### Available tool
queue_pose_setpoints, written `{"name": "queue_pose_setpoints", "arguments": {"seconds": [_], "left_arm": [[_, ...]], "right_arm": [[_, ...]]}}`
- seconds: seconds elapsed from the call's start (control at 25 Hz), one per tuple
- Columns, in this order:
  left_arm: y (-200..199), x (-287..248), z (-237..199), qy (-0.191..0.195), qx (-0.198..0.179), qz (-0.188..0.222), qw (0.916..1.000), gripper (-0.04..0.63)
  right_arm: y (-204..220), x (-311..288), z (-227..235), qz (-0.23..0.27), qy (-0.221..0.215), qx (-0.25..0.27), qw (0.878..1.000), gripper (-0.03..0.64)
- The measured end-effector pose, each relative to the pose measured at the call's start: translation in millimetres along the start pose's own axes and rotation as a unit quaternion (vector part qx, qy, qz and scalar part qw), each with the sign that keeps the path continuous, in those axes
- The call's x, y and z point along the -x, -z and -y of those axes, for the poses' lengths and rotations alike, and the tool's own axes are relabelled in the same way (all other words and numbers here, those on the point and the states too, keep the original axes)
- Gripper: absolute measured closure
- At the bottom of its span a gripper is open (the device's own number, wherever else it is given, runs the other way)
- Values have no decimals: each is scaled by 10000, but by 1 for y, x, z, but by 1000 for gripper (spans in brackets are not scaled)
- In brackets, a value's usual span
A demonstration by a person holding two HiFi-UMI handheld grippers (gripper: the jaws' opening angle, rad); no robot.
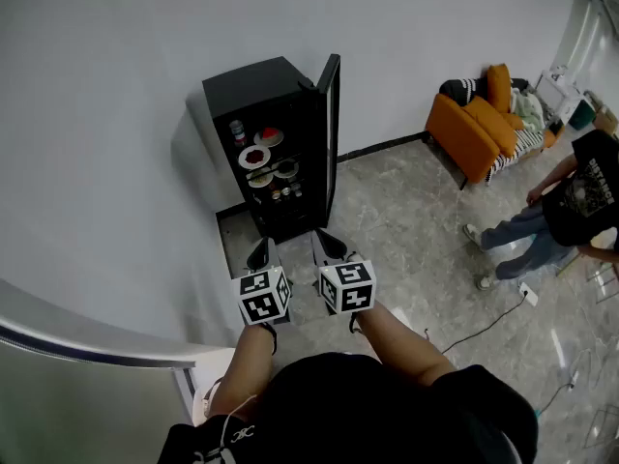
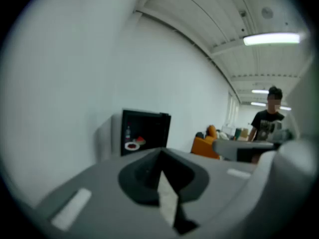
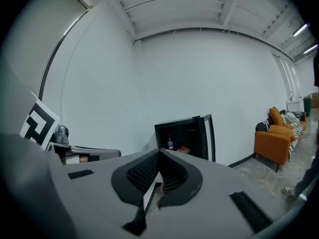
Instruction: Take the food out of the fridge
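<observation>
A small black fridge [image 1: 280,143] stands against the white wall with its door [image 1: 330,129] swung open to the right. On its shelves I see a bottle [image 1: 237,130], a plate of watermelon [image 1: 270,136], a plate of red food [image 1: 254,156] and more dishes [image 1: 275,172] below. My left gripper [image 1: 261,253] and right gripper [image 1: 325,246] are side by side, well short of the fridge, both shut and empty. In the left gripper view the fridge [image 2: 145,132] is small beyond the closed jaws. The right gripper view shows the bottle [image 3: 170,143] and the watermelon [image 3: 184,149] inside.
An orange sofa [image 1: 482,124] with cushions stands at the back right. A person [image 1: 566,211] stands on the stone floor to the right, with a cable [image 1: 488,322] lying nearby. A grey curved rail [image 1: 77,344] runs at my lower left.
</observation>
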State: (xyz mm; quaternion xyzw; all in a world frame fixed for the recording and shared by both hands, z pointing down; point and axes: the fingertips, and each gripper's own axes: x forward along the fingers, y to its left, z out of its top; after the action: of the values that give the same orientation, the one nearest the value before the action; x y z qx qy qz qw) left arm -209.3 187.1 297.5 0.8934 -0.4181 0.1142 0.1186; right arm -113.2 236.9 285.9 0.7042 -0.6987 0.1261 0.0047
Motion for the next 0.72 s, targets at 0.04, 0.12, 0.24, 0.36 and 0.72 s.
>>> {"name": "queue_pose_setpoints", "arguments": {"seconds": [0.04,0.12,0.24,0.36,0.72], "left_arm": [[0,-1,0,1,-4,8,10000,595],[0,-4,2,-1,-8,25,10000,595],[-1,-8,6,-24,-10,35,10000,595],[0,-11,13,-58,-1,25,10000,595],[8,-23,43,-224,121,36,9997,594]], "right_arm": [[1,-1,1,-9,-5,13,10000,624],[2,-2,4,-12,-15,22,10000,624],[1,-2,11,37,-6,-116,9999,624],[0,2,23,53,69,-234,9997,624],[5,16,58,59,-57,-184,9998,624]]}}
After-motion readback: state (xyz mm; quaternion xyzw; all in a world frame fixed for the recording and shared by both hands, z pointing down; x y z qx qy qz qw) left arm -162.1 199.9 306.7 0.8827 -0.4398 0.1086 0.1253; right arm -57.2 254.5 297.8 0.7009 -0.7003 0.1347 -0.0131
